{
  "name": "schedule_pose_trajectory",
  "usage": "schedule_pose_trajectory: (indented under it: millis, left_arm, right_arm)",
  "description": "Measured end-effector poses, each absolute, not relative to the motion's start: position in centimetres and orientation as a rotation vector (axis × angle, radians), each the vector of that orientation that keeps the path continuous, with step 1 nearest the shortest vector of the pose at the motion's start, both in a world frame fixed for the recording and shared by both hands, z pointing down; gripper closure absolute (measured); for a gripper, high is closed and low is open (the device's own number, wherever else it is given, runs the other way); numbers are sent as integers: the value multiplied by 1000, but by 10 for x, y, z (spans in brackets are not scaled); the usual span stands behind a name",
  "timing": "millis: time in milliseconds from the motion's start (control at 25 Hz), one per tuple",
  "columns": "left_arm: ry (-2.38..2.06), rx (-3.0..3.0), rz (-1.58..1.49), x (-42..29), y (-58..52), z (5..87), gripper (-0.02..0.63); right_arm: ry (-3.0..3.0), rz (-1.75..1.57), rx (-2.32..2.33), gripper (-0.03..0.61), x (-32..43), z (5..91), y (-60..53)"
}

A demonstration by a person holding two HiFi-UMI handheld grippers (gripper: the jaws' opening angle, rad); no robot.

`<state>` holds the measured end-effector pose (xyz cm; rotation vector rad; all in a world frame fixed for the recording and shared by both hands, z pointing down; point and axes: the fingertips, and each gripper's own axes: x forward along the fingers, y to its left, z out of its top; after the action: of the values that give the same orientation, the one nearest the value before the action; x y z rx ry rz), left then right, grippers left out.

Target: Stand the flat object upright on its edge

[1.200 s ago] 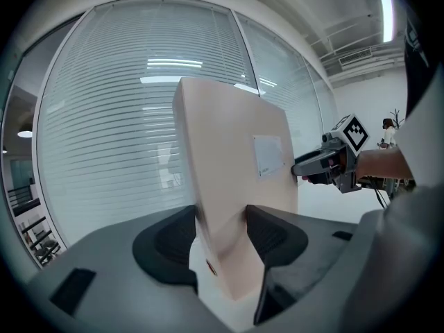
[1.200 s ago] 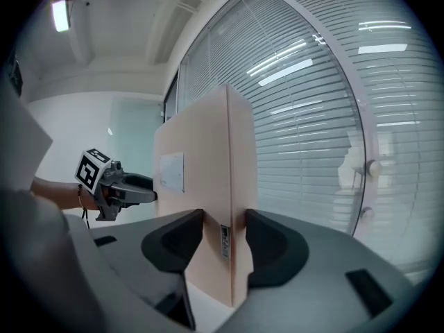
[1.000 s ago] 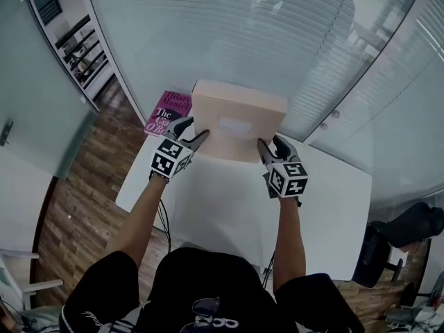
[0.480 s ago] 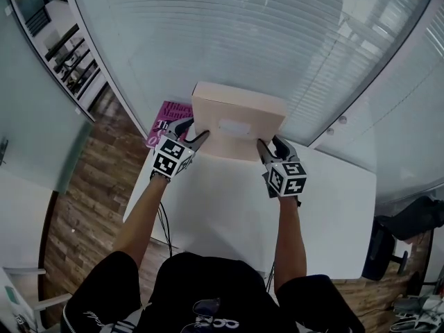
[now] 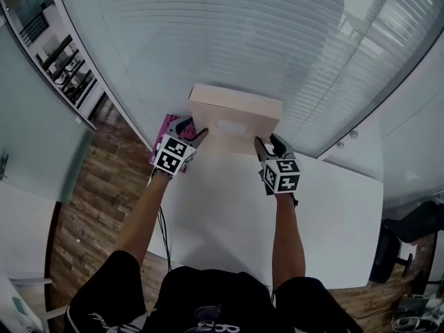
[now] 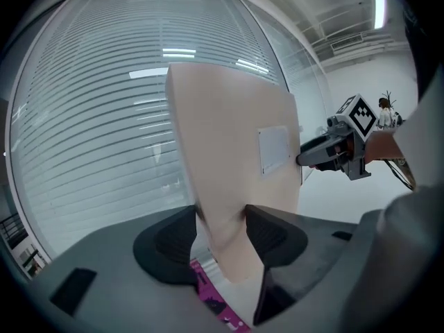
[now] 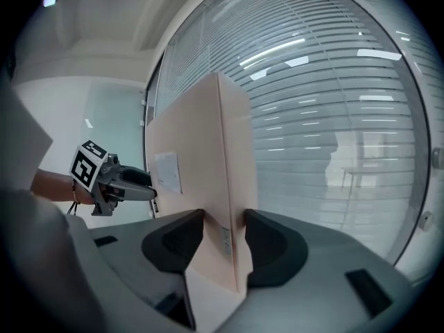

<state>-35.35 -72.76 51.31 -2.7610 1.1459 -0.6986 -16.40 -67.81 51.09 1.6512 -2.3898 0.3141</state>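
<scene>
The left gripper [image 6: 220,231] has its jaws partway apart and clamped on the left end of a flat beige cardboard box [image 6: 229,144], one dark pad pressed on each broad face. The right gripper [image 7: 223,238] grips the opposite end of the box [image 7: 201,158] the same way, its pads set against both faces low down on that end. In the head view the box [image 5: 236,113] stands on its long edge between the left gripper [image 5: 194,134] and the right gripper [image 5: 267,143], with one broad face toward the person and a small white label [image 5: 231,126] near the middle of that face. Below the box, on the person's side, lies a white table [image 5: 229,214]; the box's lower edge is at the table's far side, though whether it rests there or hangs just above cannot be told. Just left of the box, partly behind the left gripper, lies a pink book [image 5: 164,128]. Behind the box runs a wall of white blinds [image 5: 229,33], and to its left, beyond the table, is wooden flooring [image 5: 104,186].
</scene>
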Motion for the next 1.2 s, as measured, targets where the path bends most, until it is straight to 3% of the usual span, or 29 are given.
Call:
schedule_pose_trajectory:
  millis: [1200]
  left_arm:
    - [1143, -2748, -729, -346, -802, 561, 380]
  right_arm:
    - [-2385, 409, 1670, 377, -161, 564, -742]
